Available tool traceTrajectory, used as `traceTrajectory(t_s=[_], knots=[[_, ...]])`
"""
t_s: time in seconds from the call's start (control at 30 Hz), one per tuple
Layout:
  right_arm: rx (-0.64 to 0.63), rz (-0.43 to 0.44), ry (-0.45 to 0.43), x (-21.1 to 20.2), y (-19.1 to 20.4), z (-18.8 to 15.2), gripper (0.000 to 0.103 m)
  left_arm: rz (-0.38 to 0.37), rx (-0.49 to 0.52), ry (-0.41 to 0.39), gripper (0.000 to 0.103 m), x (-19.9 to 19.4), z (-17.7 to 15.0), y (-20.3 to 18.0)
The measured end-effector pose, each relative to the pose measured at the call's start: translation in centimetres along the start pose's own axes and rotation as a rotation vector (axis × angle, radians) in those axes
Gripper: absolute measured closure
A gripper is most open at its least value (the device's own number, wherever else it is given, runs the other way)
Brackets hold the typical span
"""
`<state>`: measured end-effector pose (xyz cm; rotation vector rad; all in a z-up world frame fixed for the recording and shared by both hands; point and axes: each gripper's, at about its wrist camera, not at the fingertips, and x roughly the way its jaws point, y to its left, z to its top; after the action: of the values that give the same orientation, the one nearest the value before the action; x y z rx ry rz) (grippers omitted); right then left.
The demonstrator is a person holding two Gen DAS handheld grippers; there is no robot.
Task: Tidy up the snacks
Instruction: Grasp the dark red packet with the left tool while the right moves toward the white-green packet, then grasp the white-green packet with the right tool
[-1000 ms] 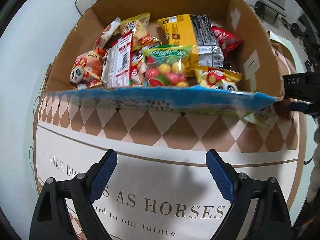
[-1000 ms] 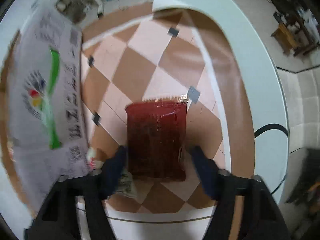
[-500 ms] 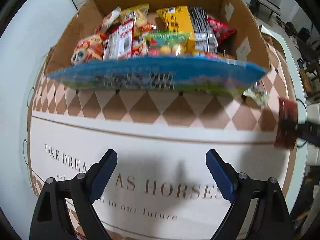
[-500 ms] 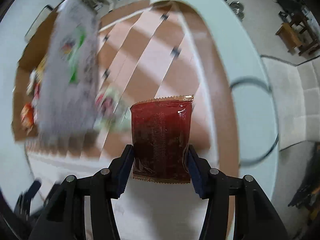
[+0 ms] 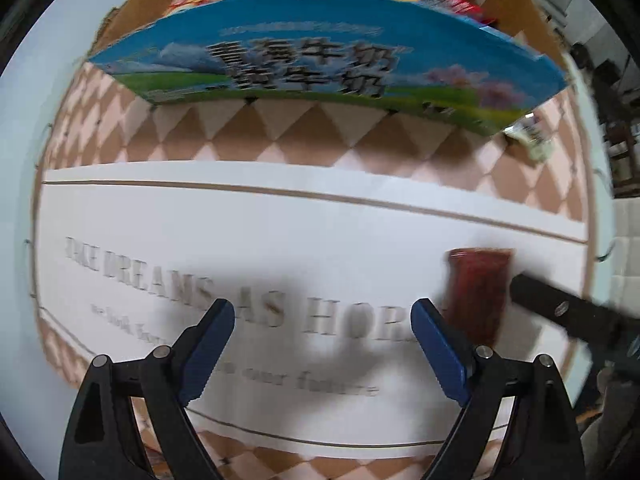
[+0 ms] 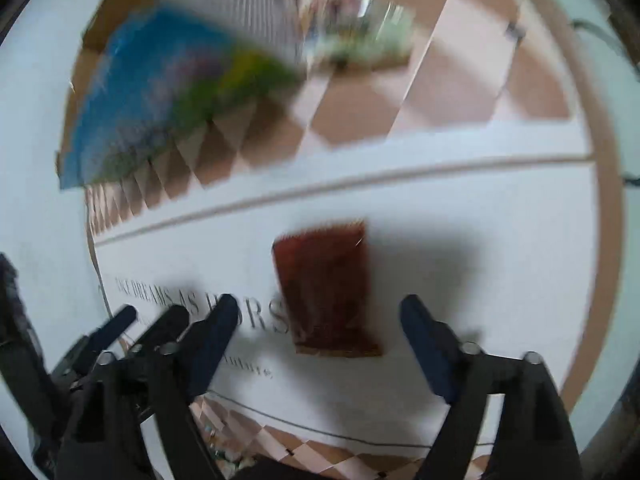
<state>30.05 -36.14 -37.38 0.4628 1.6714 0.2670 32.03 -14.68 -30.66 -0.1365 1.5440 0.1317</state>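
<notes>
Two grippers, left (image 5: 322, 344) and right (image 6: 316, 340), jaws wide, gripping nothing. Between the right's fingers, red packet (image 6: 326, 284) flat on mat (image 5: 280, 236); beyond, snack-filled box (image 5: 320, 52). Likely placing step; next, probably fetching another snack.

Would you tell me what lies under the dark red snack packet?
The red packet lies on the white mat, over part of its printed lettering. Whatever letters sit beneath it are covered. The right gripper stands open around it.

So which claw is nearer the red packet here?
Right. The right claw is open with the red packet lying between its fingers; the left claw is open just to the packet's left.
</notes>
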Motion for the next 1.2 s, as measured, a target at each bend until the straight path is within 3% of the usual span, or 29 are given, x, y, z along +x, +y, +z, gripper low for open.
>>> traceTrajectory(t_s=[0.2,0.3,0.43,0.53,0.63,0.8,0.87,1.1,1.2], knots=[[0.030,-0.026,-0.069,-5.8,-4.1,3.9,0.016,-0.215,0.019,0.132,0.013,2.7,0.8,-5.1],[-0.029,0.003,-0.077,-7.7,-4.3,7.1,0.016,-0.247,0.034,0.181,0.013,4.6,1.2,-7.6],[-0.144,-0.020,-0.094,-7.6,-2.1,11.7,0.016,-0.193,0.078,0.166,0.016,6.2,1.5,-10.0],[-0.196,-0.024,-0.068,-6.8,-1.2,14.1,0.016,-0.133,0.101,0.109,0.037,5.7,1.5,-10.8],[-0.239,-0.037,-0.047,-5.0,-0.2,16.3,0.017,-0.127,0.091,0.090,0.053,5.6,1.6,-10.2],[-0.266,-0.020,-0.018,-2.6,0.9,18.1,0.036,-0.112,0.037,0.101,0.053,5.9,1.7,-8.2],[-0.266,-0.018,-0.039,-2.5,0.8,18.3,0.053,-0.100,0.024,0.103,0.053,6.0,1.7,-7.2],[-0.259,-0.060,-0.015,-2.0,0.4,16.6,0.056,-0.082,-0.003,0.116,0.053,6.6,2.0,-4.4],[-0.239,-0.059,0.018,-2.0,-0.2,13.9,0.064,-0.082,-0.007,0.124,0.053,6.7,1.7,-3.6]])
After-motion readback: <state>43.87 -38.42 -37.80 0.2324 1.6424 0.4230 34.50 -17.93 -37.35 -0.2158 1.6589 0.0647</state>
